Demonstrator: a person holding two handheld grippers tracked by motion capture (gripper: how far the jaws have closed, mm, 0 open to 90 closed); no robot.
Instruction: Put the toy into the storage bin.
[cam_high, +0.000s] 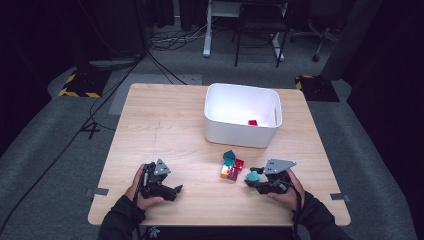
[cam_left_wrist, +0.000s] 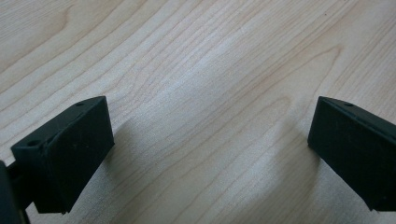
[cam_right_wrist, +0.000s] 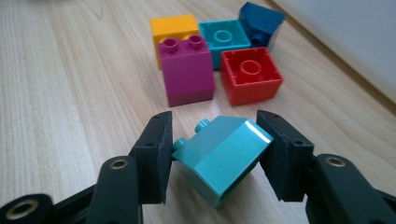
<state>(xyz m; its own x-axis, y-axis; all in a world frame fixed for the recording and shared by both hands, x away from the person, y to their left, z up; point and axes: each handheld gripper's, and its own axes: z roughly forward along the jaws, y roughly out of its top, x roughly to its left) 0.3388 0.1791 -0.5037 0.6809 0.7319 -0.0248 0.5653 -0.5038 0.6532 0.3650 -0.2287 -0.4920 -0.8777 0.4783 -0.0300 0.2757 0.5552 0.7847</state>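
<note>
The right gripper (cam_right_wrist: 215, 156) is clamped on a teal brick (cam_right_wrist: 223, 158), one black pad pressed against each side; the brick sits tilted between the pads, studs toward the upper left of the right gripper view. In the high view the same gripper (cam_high: 251, 178) lies at lower right of the table with the brick (cam_high: 252, 175) at its tip, carried by the person's right hand (cam_high: 285, 190). Directly beyond the held brick stands a cluster of loose bricks: a magenta brick (cam_right_wrist: 187, 70) nearest, a red brick (cam_right_wrist: 251, 74) just beside it to the right, an orange brick (cam_right_wrist: 173, 28) and a turquoise brick (cam_right_wrist: 225, 38) behind, and a dark blue brick (cam_right_wrist: 260, 21) at the upper right, lying tilted. The cluster occupies the path between the gripper and the white bin (cam_high: 242, 116), which stands above centre in the high view and holds one small red piece (cam_high: 252, 122). The left gripper (cam_left_wrist: 210, 154) is released, its jaws wide apart over bare wood with nothing between them; in the high view it (cam_high: 176, 190) rests at lower left, well apart from the bricks. The table (cam_high: 160, 130) offers open surface across its whole left half and along the lower edge.
</note>
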